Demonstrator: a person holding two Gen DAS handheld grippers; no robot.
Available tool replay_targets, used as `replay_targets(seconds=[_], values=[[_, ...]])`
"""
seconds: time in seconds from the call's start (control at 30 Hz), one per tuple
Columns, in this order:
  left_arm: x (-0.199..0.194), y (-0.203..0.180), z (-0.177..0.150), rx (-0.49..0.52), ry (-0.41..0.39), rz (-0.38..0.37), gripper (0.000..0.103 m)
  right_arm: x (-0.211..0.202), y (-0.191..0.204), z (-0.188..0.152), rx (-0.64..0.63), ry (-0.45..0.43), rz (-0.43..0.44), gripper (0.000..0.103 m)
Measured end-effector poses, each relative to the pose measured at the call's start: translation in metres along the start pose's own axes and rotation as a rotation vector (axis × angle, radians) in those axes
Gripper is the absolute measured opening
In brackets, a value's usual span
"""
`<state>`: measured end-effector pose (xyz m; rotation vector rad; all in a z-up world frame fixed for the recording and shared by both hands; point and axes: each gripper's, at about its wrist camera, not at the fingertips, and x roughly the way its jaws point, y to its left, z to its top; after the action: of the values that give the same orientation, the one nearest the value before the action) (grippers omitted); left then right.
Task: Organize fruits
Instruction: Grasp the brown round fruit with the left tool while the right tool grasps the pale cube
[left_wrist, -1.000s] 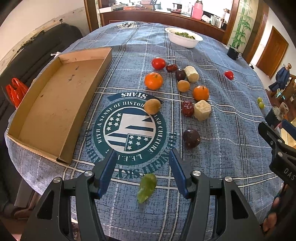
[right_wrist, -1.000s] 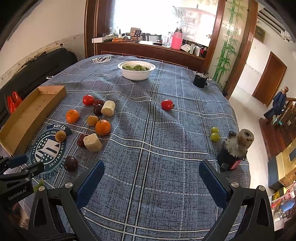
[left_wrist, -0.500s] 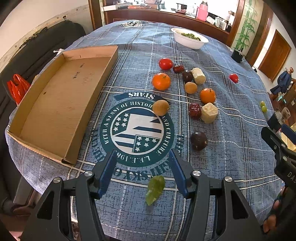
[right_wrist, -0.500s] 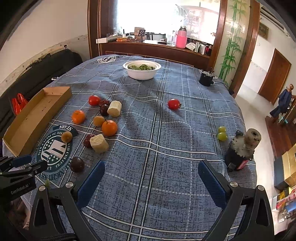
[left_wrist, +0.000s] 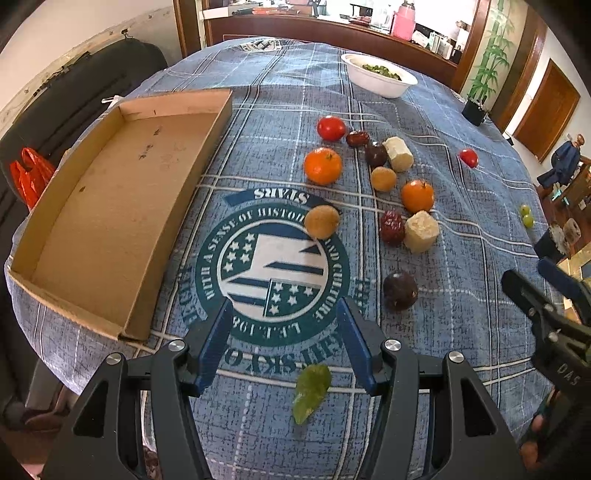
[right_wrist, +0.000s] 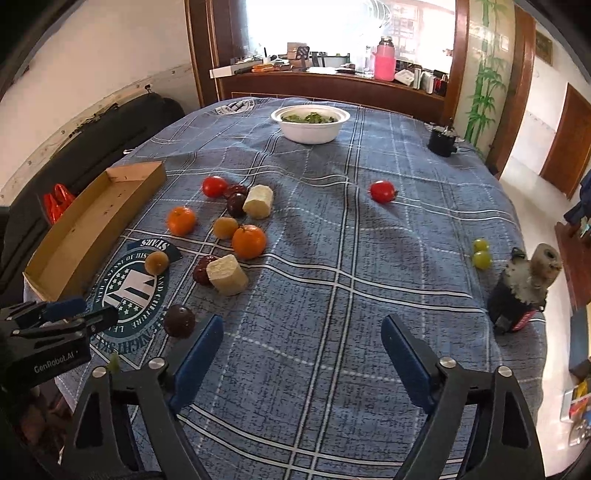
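Several fruits lie on the blue tablecloth: two oranges (left_wrist: 323, 165) (right_wrist: 248, 241), red tomatoes (left_wrist: 331, 128) (right_wrist: 382, 191), brown round fruits (left_wrist: 321, 221), dark plums (left_wrist: 400, 290) (right_wrist: 179, 321), pale cut chunks (left_wrist: 421, 231) (right_wrist: 226, 275) and two green grapes (right_wrist: 481, 253). An empty cardboard tray (left_wrist: 110, 206) sits at the left. My left gripper (left_wrist: 284, 332) is open and empty above the printed emblem, near the table's front edge. My right gripper (right_wrist: 303, 354) is open and empty over bare cloth, right of the plum.
A white bowl of greens (right_wrist: 310, 123) stands at the far side. A green leaf (left_wrist: 312, 391) lies by the left gripper. A dark motor-like object (right_wrist: 522, 291) stands at the right edge, a small black pot (right_wrist: 441, 142) at the far right.
Both grippers have drifted slightly forward over the table, so the tray and fruits sit lower and nearer in view. Both jaws stay open.
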<state>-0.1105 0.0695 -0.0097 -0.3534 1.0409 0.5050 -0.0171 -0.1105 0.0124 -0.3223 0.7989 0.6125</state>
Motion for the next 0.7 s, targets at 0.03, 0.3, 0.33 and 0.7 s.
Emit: replay_targets(seconds=[0.03, 0.3, 0.33, 0.7], values=[[0.000, 0.000, 0.001, 0.000, 0.000, -0.006, 0.057, 0.001, 0.000, 0.000, 0.000, 0.003, 0.006, 0.079], [0.008, -0.007, 0.015, 0.014, 0.001, -0.005, 0.057, 0.013, 0.009, 0.006, -0.018, 0.028, 0.068, 0.060], [0.010, -0.008, 0.018, 0.016, 0.002, -0.004, 0.057, 0.016, 0.012, 0.008, -0.023, 0.031, 0.088, 0.055], [0.041, -0.012, 0.044, 0.041, 0.020, 0.024, 0.057, 0.056, 0.028, 0.028, -0.038, 0.071, 0.212, 0.050]])
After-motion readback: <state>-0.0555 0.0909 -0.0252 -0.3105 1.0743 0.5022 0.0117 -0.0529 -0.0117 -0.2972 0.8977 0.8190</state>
